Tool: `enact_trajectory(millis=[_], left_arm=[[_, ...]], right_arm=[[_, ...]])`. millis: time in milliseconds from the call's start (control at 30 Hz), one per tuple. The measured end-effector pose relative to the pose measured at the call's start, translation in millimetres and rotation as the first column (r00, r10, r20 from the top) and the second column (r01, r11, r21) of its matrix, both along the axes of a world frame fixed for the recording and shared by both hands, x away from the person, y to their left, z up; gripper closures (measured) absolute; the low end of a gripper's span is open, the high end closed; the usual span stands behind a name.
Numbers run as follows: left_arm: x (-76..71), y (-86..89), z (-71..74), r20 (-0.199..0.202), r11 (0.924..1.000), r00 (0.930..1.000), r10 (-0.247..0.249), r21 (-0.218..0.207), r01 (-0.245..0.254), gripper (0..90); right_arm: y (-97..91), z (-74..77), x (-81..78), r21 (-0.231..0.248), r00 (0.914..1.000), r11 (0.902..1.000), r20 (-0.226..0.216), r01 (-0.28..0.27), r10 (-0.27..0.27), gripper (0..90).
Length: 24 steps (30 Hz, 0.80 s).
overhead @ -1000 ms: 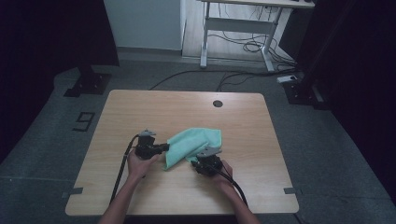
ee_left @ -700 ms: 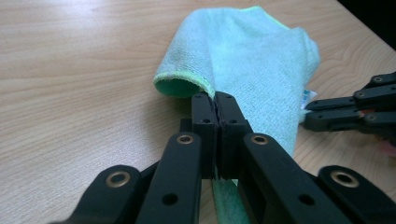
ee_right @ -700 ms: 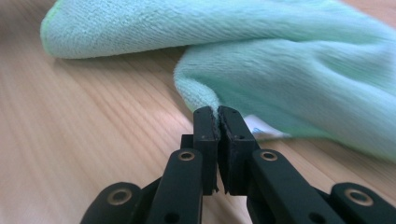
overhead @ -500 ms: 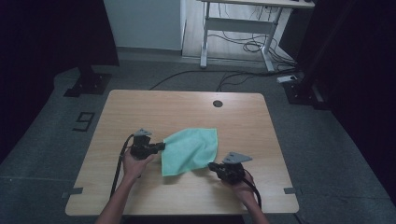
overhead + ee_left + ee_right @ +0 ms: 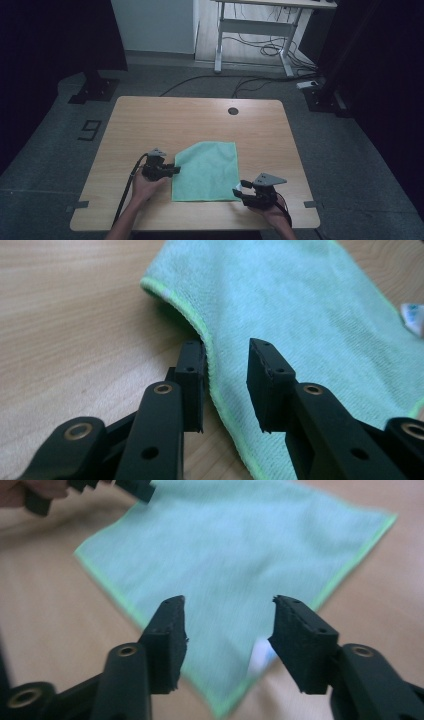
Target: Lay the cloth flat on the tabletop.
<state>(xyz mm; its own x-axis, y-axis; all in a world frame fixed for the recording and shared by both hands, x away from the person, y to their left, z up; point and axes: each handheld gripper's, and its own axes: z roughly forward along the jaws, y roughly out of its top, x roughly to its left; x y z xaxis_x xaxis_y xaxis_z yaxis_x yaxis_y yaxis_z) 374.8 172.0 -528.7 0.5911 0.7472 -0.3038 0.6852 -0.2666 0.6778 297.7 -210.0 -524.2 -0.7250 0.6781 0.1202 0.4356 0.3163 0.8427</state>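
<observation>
**Cloth lies flat, both jaws let go**

I see one green cloth spread flat in the lower middle of the worktop. My left gripper has just been opening its jaws; they stand a little apart with the cloth's edge between them, not pinched. My right gripper has just been opening too, jaws wide, nothing held. If I pull back carelessly, I think a jaw could snag the edge and wrinkle it. Two grippers, one cloth.

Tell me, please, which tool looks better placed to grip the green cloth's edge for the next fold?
Probably the left tool: its open jaws straddle the cloth's hem, having just opened. The right tool sits open just off the near corner.
</observation>
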Motion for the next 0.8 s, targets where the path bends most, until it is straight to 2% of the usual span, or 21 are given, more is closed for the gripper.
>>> enact_trajectory(millis=[100,133,167,233,267,300,367,433,500,667,767,800], left_arm=[[1.2,-0.6,0.0,0.001,1.0000,1.0000,0.001,-0.003,-0.001,67.7],[2.8,-0.9,-1.0,-0.004,1.0000,1.0000,0.003,-0.007,-0.003,67.0],[2.8,-0.9,-1.0,-0.004,1.0000,1.0000,0.003,-0.007,-0.003,66.8],[3.0,-3.1,-3.2,-0.011,1.0000,0.9999,0.004,-0.002,-0.004,66.5],[3.0,-3.1,-3.2,-0.011,1.0000,0.9999,0.004,-0.002,-0.004,66.8],[2.4,-4.7,-3.6,0.001,0.9999,1.0000,0.003,0.010,-0.003,67.5],[2.7,-5.1,-4.2,0.002,1.0000,1.0000,0.003,0.004,-0.003,67.8],[3.4,-5.4,-5.3,0.002,1.0000,1.0000,0.005,0.003,-0.005,67.0],[5.2,-5.8,-8.2,-0.007,0.9999,0.9999,0.009,0.009,-0.009,66.2],[8.6,-4.3,-7.6,0.004,0.9997,0.9997,0.022,-0.014,-0.022,63.2],[15.4,-4.0,-4.6,0.011,0.9993,0.9995,0.030,-0.025,-0.029,58.1],[23.9,-4.0,-1.9,0.008,0.9984,0.9992,0.039,-0.041,-0.038,56.4]], right_arm=[[10.9,1.4,11.2,-0.015,0.9998,0.9998,0.015,0.015,-0.015,42.3],[21.3,-1.1,23.8,-0.007,0.9998,0.9998,0.006,0.020,-0.020,42.0],[21.3,-1.1,23.8,-0.007,0.9998,0.9998,0.006,0.020,-0.020,42.0],[42.3,-9.0,46.4,-0.005,0.9995,0.9998,-0.025,0.018,-0.018,41.8],[42.3,-9.0,46.4,-0.005,0.9995,0.9998,-0.025,0.018,-0.018,41.8],[54.1,-16.5,56.9,-0.028,0.9987,0.9995,-0.046,0.018,-0.019,41.7],[63.0,-23.0,63.9,-0.061,0.9982,0.9979,-0.053,0.024,-0.027,41.7],[65.6,-24.7,65.7,-0.074,0.9983,0.9970,-0.051,0.026,-0.029,41.5],[72.4,-28.0,67.0,-0.108,0.9981,0.9935,-0.047,0.035,-0.041,41.3],[72.5,-27.8,62.8,-0.135,0.9985,0.9905,-0.046,0.024,-0.031,41.8],[70.4,-26.2,61.4,-0.140,0.9974,0.9899,-0.064,0.023,-0.032,42.6],[69.6,-25.9,59.5,-0.150,0.9975,0.9884,-0.062,0.024,-0.034,42.9]])
